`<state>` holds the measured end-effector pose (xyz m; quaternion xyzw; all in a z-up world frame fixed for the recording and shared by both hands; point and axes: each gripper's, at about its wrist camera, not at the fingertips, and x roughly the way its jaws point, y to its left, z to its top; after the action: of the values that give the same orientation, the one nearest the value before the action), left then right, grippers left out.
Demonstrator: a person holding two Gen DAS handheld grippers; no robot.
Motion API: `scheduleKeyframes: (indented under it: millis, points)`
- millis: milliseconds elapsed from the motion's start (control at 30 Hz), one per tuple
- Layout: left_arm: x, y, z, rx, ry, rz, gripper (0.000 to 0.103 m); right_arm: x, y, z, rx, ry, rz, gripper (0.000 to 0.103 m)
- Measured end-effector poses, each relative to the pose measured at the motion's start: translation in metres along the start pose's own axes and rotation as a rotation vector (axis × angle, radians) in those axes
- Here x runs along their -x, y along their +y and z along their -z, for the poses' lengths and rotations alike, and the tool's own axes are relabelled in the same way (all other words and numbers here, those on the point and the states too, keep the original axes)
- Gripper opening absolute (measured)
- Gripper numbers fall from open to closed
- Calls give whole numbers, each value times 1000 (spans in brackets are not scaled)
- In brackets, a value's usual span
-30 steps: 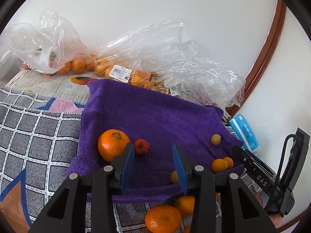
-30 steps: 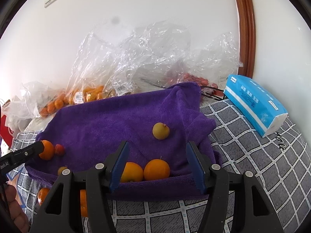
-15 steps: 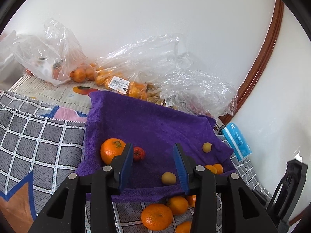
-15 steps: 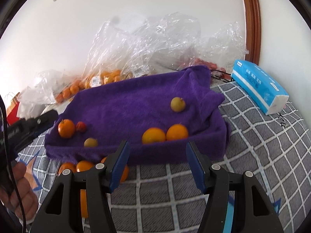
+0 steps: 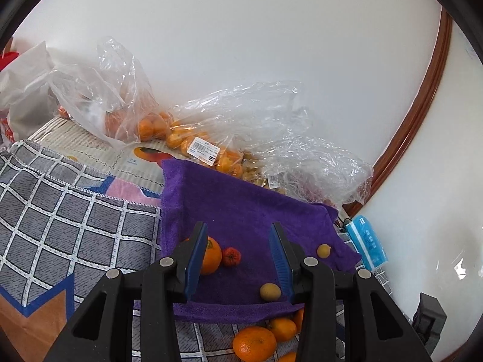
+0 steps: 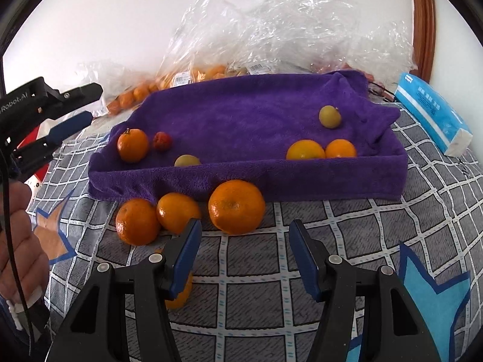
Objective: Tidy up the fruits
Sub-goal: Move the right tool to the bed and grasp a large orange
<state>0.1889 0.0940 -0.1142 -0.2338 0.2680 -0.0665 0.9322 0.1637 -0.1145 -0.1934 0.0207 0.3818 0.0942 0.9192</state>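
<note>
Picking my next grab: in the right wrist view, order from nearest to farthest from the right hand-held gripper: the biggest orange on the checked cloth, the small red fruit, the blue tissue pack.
1. Biggest orange, on the checked cloth just ahead of the right hand-held gripper.
2. Small red fruit, on the purple towel, left.
3. Blue tissue pack, far right by the wall.

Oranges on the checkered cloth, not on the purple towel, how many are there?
4: three in a row against the purple towel's front edge, one half hidden behind the right gripper's finger. More may hide.

Black plastic tongs (image 6: 243,256) with blue pads (image 6: 184,259), silver screws and a thin black cable (image 6: 12,241).
</note>
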Motion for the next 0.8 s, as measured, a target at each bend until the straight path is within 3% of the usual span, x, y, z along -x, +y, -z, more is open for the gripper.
scheduleKeyframes:
  millis: [367, 500, 633, 800]
  points:
    - [0, 13, -5, 62, 3, -2, 40, -13, 2, -15, -24, -3, 31, 60]
    - [-2, 15, -5, 71, 6, -5, 40, -26, 0, -18, -30, 54, 32, 60]
    - [-3, 17, -5, 77, 11, -12, 40, -28, 3, -18, -2, 58, 23, 44]
    - [-2, 16, -4, 65, 1, -21, 40, -24, 8, -15, 22, 55, 42, 41]
